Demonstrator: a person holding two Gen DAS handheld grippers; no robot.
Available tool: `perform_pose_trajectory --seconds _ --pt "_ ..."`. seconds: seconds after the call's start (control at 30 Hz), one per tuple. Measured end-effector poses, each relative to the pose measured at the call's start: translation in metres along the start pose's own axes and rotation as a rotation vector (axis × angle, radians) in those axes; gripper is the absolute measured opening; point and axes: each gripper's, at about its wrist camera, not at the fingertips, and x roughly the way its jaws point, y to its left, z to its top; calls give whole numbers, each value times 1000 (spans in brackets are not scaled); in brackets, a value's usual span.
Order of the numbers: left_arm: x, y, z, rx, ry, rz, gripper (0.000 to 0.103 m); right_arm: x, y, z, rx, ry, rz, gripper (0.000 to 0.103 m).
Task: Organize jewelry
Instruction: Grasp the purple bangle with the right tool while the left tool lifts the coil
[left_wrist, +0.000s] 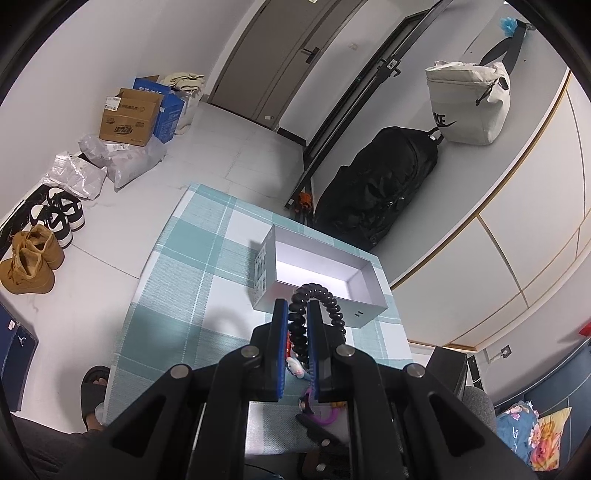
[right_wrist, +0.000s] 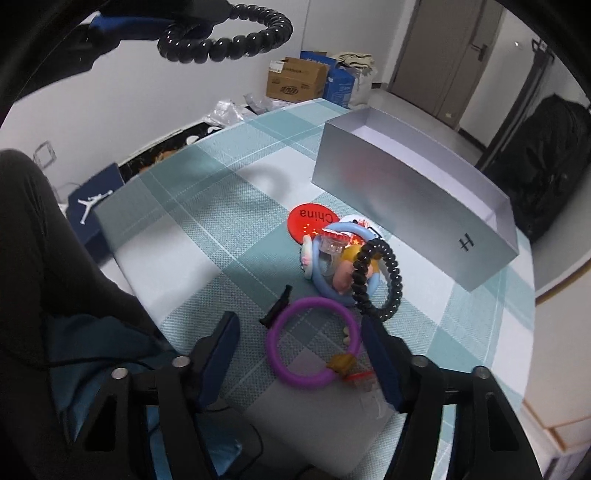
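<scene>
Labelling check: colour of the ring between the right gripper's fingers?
Purple; clearest in the right wrist view.

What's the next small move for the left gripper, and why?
Probably carry the black spiral hair tie forward over the open grey box and release. The left gripper is shut on it, just short of the box's near wall, and the box looks empty inside.

You had clear cloth on the near-left half of the table (right_wrist: 192, 236), with nothing lying there. Ahead, the open grey box (right_wrist: 417, 192) blocked the far right side, its tall near wall standing just behind the pile of rings and badges (right_wrist: 332, 254). The purple ring (right_wrist: 314, 343) lay between your right gripper (right_wrist: 301, 354) fingers, a small black clip (right_wrist: 277, 306) beside it, narrowing the way in
</scene>
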Motion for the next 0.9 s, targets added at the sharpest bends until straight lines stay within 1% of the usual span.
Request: perform_pose_trajectory --seconds 0.03,0.27,0.43,0.5,0.53,0.57,0.6,0.63,0.8,0.9 --pt "0 0 0 -1 -1 1 6 1 -1 0 3 5 5 53" --pt "2 2 1 -11 1 7 6 1 -4 -2 16 -11 26 53" --pt "1 2 0 -1 -1 13 6 -3 -19 -2 96 -30 90 50" --pt "2 2 0 1 -1 18 6 -8 -26 -2 132 -53 116 50" --pt "2 3 0 0 0 19 6 -10 -28 -2 143 -64 129 46" --pt "3 3 0 -2 0 22 6 -13 -30 -1 150 -75 147 19" --pt "3 3 0 -2 1 26 6 -13 -30 1 158 -73 147 12" --pt "4 4 0 -2 4 27 6 -14 -32 1 168 -78 148 13" --pt "10 2 -1 -1 19 36 6 -6 -38 -2 209 -49 190 13" --pt "13 1 -1 -2 28 42 6 -5 -41 -2 216 -54 205 12"
